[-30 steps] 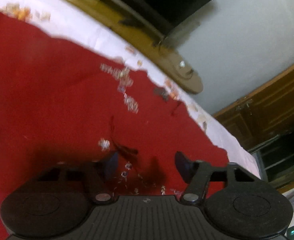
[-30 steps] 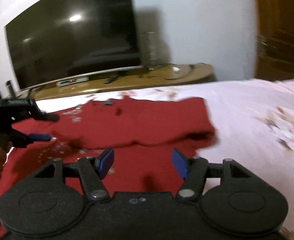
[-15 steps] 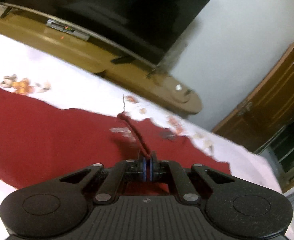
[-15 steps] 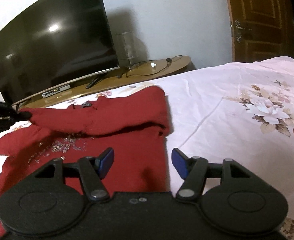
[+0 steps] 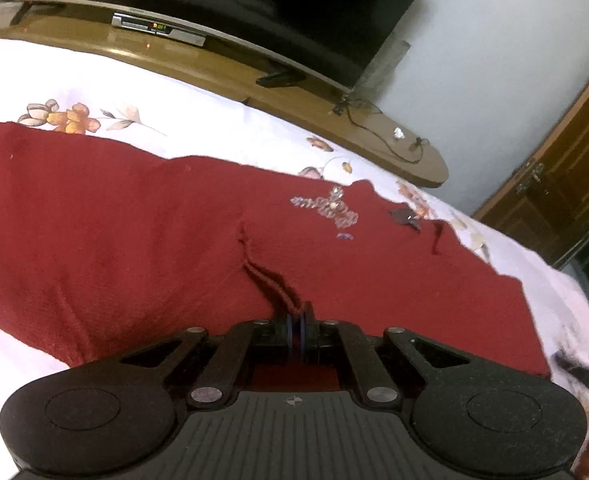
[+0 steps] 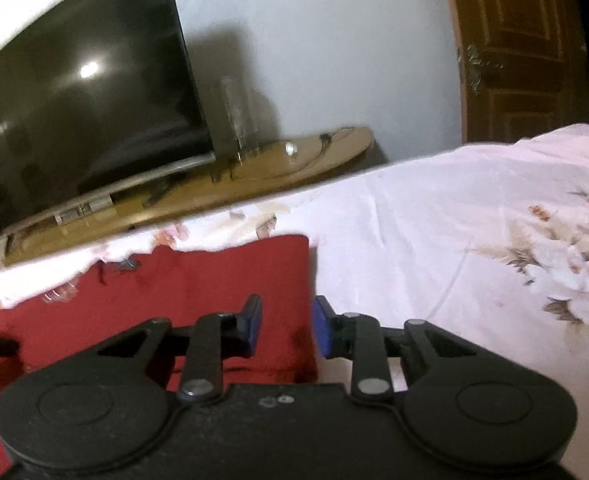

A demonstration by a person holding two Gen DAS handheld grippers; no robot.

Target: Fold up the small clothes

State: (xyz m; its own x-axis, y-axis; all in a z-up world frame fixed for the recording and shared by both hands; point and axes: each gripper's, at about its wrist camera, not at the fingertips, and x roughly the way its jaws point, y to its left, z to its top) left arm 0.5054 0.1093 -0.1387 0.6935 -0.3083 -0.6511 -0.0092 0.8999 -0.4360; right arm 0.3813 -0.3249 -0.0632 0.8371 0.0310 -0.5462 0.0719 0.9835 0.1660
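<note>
A dark red knit garment (image 5: 134, 232) with a sparkly beaded motif (image 5: 326, 208) lies spread on the floral bed sheet (image 5: 94, 80). My left gripper (image 5: 296, 324) is shut on a raised ridge of the red fabric and pulls it up into a pinch. In the right wrist view the garment (image 6: 198, 280) lies with its right edge folded. My right gripper (image 6: 286, 324) is partly open and empty, low over that right edge, with the edge between the jaws.
A wooden TV bench (image 5: 294, 100) with a large black TV (image 6: 74, 112) stands past the bed's far edge. A brown wooden door (image 6: 514, 48) is at the right. The white floral sheet (image 6: 494, 240) stretches to the right of the garment.
My left gripper went from open over the fabric to shut on a pinch of it. My right gripper moved right to the garment's right edge and its jaws narrowed.
</note>
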